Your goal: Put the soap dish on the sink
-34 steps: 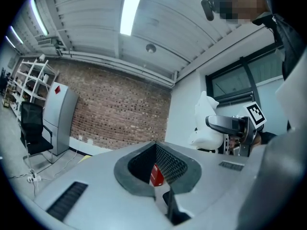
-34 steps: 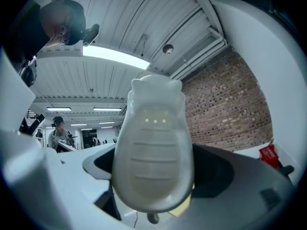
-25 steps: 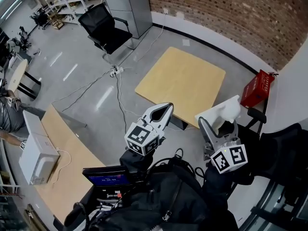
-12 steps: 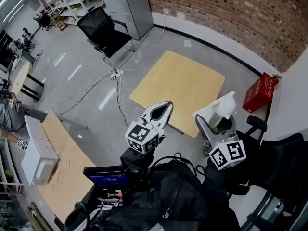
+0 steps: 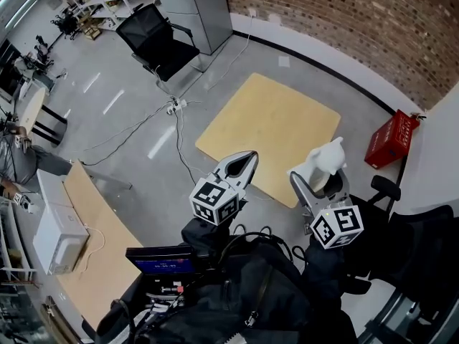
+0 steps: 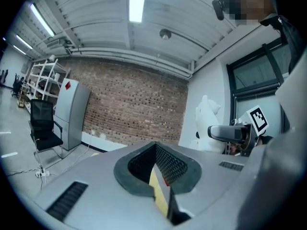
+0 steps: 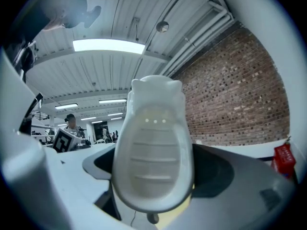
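Observation:
The soap dish (image 5: 322, 163) is white and ribbed, and it stands upright in my right gripper (image 5: 323, 181), whose jaws are shut on its lower end. In the right gripper view the soap dish (image 7: 153, 147) fills the middle, its hollow side facing the camera, clamped in that gripper (image 7: 153, 181). My left gripper (image 5: 248, 157) hangs beside it to the left, held in the air, jaws closed with nothing in them. In the left gripper view that gripper (image 6: 157, 163) is shut, and the soap dish (image 6: 207, 121) shows at the right. No sink is in view.
Far below on the grey floor lie a square wooden board (image 5: 269, 131), a red crate (image 5: 389, 138) by the brick wall, cables (image 5: 172, 106) and a black office chair (image 5: 154, 41). A wooden desk (image 5: 93, 213) with a white box (image 5: 54, 231) stands at left.
The right gripper with the soap dish has drifted slightly left and up in the head view. The left gripper has hardly moved.

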Available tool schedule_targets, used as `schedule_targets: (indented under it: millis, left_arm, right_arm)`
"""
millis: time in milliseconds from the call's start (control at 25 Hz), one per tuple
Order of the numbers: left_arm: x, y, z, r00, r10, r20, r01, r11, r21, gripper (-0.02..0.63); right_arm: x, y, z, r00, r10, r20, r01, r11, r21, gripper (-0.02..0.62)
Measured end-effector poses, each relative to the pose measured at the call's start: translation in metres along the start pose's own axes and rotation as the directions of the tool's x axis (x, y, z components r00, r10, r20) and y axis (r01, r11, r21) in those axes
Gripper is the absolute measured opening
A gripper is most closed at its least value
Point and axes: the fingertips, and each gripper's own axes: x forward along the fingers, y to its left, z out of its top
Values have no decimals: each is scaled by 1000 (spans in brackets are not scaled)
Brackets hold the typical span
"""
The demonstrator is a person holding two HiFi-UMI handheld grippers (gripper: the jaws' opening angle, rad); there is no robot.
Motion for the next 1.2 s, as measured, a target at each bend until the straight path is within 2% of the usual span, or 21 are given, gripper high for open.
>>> schedule_targets:
  millis: [240,360,560,920,1200]
  left_arm:
    - [1,18,-23,998,16,-63,-19,999,-34,0]
    - [-1,31,-37,995,34,-96,-39,998,-50,-1]
    - [-3,46,-66,987,55,-151,-65,996,-66,0]
    - [-8,82,-108,967,102,-232,-128,987,-96,0]
    - [-8,97,-138,950,114,-290,-157,979,-130,-1]
  right_arm:
    - [19,-18,-53,990,-43,-134,41,999,-16,451]
    - [31,-25,-83,971,-72,-226,63,997,-48,451]
    - [50,-40,-131,937,-71,-341,44,995,-88,451]
    - [93,-56,-214,834,-55,-549,-70,976,-204,451]
    - [122,-79,-282,714,-44,-699,-200,944,-263,451]
